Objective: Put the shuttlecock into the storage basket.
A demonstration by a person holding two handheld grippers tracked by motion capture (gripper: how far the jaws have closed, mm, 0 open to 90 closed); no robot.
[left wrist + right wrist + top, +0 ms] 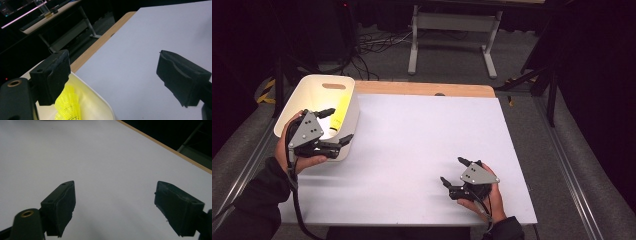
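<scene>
White counter (422,145) in a dark room, yellow shuttlecock (340,112) lying lengthwise in the white bin (312,90) (far-left corner), left gripper (334,126) spread wide over the bin's rim, nothing between its jaws, right gripper (453,171) likewise apart, on bare counter.

- we see the white bin (314,92) as smooth plastic with a soft sheen where the light hits it.
- the yellow shuttlecock (68,105) inside looks like thin, ribbed plastic, bright and slightly glossy.
- the table top (422,145) reads as a matt white sheet, smooth, with a bare wood strip (427,89) along its far edge.
- the left gripper (333,127) has matt black pads (53,75), a little scuffed, and a flat grey plate.
- the right gripper (453,171) shows the same dull black finish.
</scene>
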